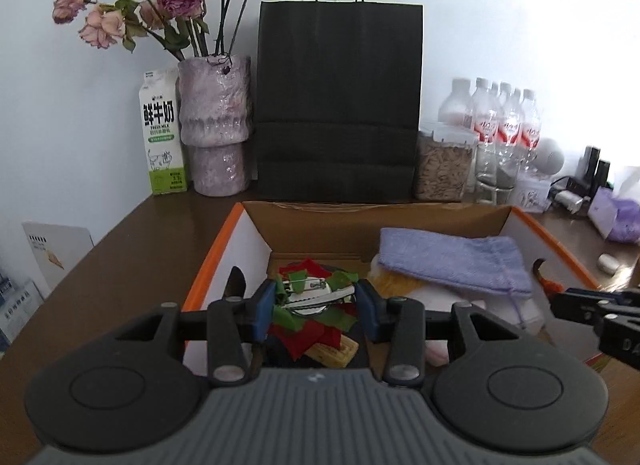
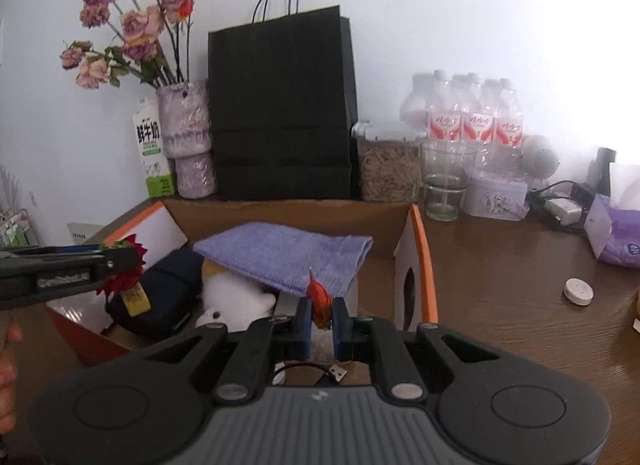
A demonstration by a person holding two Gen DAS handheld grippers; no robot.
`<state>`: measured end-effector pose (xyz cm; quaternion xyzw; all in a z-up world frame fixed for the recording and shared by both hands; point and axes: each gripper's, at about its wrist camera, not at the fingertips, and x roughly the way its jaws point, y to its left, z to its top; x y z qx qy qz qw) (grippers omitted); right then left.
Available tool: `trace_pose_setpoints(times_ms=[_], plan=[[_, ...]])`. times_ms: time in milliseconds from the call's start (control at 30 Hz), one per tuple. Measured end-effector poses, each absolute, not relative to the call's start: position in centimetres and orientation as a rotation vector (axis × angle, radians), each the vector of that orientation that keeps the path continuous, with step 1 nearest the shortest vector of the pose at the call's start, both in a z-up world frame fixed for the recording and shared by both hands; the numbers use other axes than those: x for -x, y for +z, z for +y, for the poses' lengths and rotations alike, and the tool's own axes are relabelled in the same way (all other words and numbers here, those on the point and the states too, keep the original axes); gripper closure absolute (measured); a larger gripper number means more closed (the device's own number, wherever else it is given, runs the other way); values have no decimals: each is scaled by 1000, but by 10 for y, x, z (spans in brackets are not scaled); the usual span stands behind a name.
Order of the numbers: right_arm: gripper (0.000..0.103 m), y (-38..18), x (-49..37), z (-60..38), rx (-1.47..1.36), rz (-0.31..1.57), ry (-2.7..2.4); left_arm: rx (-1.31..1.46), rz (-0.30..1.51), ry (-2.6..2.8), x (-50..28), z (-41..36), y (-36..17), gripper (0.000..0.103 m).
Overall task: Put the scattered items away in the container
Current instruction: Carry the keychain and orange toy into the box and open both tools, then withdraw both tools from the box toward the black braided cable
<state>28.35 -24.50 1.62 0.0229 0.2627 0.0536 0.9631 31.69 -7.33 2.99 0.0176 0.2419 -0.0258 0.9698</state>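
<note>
Box (image 2: 422, 253) already holds a purple cloth (image 2: 288, 257) and more; left gripper (image 1: 316, 305) grasps a red-green brooch (image 1: 312, 297), right gripper (image 2: 321, 315) pinches a small orange piece (image 2: 320, 297), both above it, unreleased; white disc (image 2: 578, 291) remains near the tabletop's right edge.

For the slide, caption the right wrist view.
Right gripper pinches a small orange item above the cardboard box, near a purple cloth.

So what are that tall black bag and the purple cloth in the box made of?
The black bag looks like matte paper: stiff flat sides, sharp horizontal creases, thin cord handles. The purple cloth looks like soft terry or fleece fabric, fuzzy-surfaced and draping limply over the things in the box.
</note>
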Motion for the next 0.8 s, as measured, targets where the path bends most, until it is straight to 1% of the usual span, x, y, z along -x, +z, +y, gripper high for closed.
trace_pose_setpoints(times_ms=[233, 267, 300, 333, 367, 400, 433, 467, 500, 533, 567, 800], plan=[[92, 16, -282, -240, -34, 535, 109, -66, 465, -52, -314, -80, 29, 58], [90, 16, -281, -241, -36, 528, 102, -66, 460, -44, -313, -81, 29, 57], [83, 17, -280, -241, -41, 524, 99, -63, 451, -34, -313, -80, 29, 53], [80, 18, -279, -242, -45, 518, 100, -58, 440, -27, -313, -79, 29, 49], [73, 19, -278, -243, -47, 509, 102, -52, 436, -14, -314, -78, 29, 34], [63, 20, -278, -242, -46, 503, 101, -49, 436, 0, -314, -78, 29, 19], [56, 21, -277, -242, -43, 495, 98, -50, 430, 15, -314, -78, 30, 14], [35, 22, -276, -241, -37, 484, 91, -56, 415, 27, -312, -78, 30, 7], [11, 22, -275, -240, -31, 476, 82, -61, 404, 35, -310, -79, 31, 0], [2, 23, -274, -240, -23, 468, 68, -64, 393, 41, -309, -79, 32, 0], [0, 23, -274, -239, -17, 460, 56, -68, 382, 48, -307, -79, 33, 0], [0, 29, -272, -238, -19, 461, 51, -52, 376, 46, -303, -79, 42, 0]])
